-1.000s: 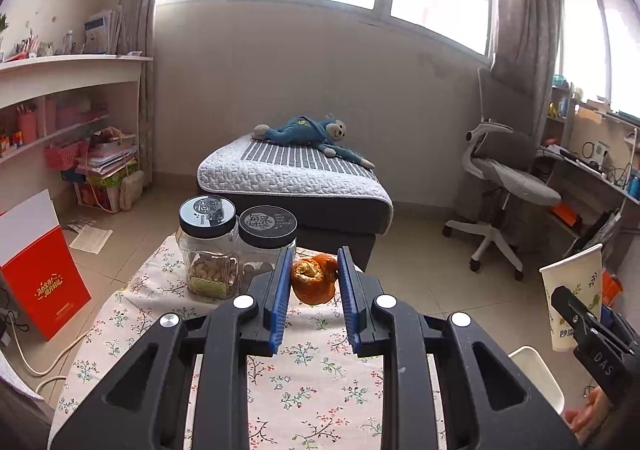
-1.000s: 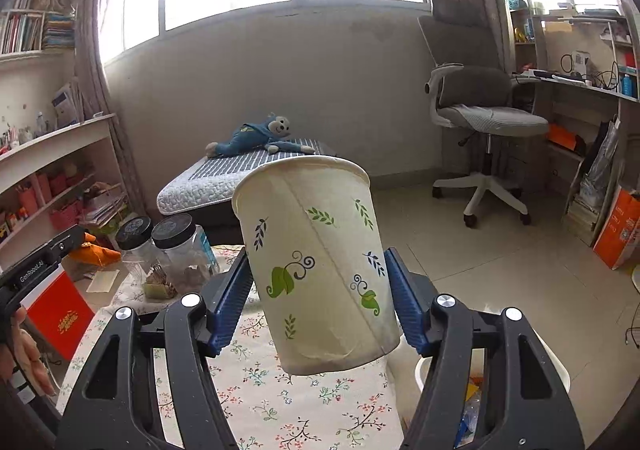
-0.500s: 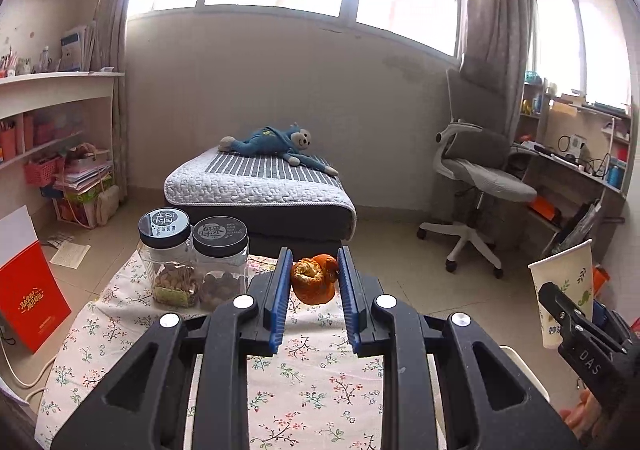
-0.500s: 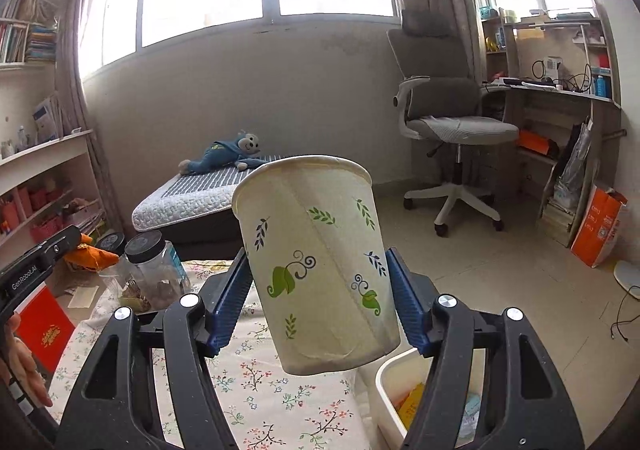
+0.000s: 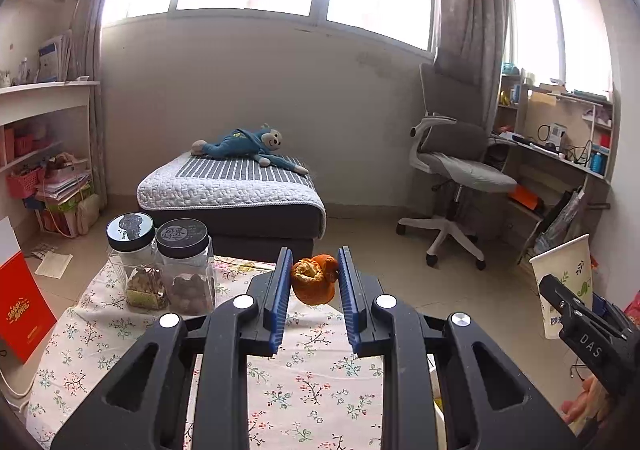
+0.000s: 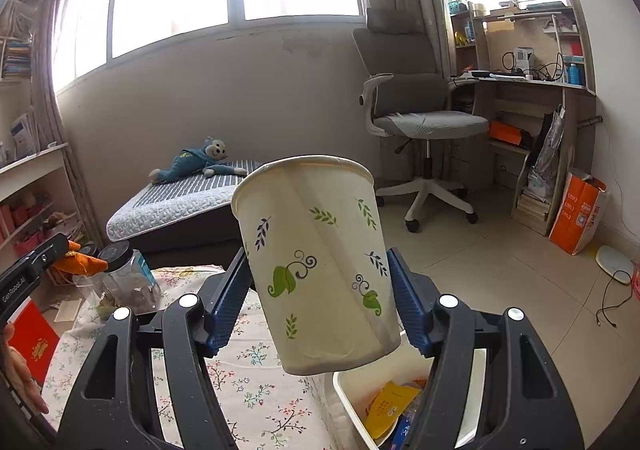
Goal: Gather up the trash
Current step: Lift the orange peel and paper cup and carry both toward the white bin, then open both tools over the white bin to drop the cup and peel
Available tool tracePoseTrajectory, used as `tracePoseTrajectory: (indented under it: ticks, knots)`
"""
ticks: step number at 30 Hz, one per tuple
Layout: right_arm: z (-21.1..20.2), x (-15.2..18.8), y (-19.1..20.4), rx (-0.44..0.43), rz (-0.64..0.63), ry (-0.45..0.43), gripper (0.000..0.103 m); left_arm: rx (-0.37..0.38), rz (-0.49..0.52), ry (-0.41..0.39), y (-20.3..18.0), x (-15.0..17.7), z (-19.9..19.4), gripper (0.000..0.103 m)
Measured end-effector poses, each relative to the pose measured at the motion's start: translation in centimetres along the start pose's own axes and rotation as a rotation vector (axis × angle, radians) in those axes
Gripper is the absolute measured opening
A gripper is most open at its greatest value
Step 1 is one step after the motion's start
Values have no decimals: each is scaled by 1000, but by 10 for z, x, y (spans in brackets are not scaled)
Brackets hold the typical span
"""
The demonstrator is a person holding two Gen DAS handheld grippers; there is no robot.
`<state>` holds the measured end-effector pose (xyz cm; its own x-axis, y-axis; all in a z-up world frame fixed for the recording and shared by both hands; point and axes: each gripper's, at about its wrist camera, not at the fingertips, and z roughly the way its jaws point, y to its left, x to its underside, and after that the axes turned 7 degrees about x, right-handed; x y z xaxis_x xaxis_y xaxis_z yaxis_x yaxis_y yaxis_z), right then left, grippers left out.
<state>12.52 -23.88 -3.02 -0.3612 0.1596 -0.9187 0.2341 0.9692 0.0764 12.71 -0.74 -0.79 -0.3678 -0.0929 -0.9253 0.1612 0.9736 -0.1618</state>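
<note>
My left gripper is shut on an orange peel and holds it in the air above the floral tablecloth. It also shows at the left of the right wrist view, with the peel. My right gripper is shut on a white paper cup with a leaf print, held slightly tilted above the table's right edge. The cup also shows at the right of the left wrist view. A white trash bin with wrappers inside stands on the floor below the cup.
Two clear jars with black lids stand on the table at the left. A red box stands on the floor at the left. A bed with a blue plush monkey and an office chair lie beyond.
Both grippers have swung to the right with their loads. The trash bin has come into the right wrist view under the cup, and the jars have slid left in both views.
</note>
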Motion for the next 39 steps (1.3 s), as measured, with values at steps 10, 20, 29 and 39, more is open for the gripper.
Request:
tracePoseTrajectory:
  ticks: [10,20,29,39]
  knots:
    - [27,4,-52,105,29,77,66,92,35,26,-48,4,11,24]
    - [23,6,-120,249,135,81,90,357,13,143,-146,4,51,24]
    - [-2,4,-183,397,256,18,96,472,52,250,-229,17,83,25]
    - [-31,-2,-197,531,280,-94,96,414,75,199,-252,2,77,81]
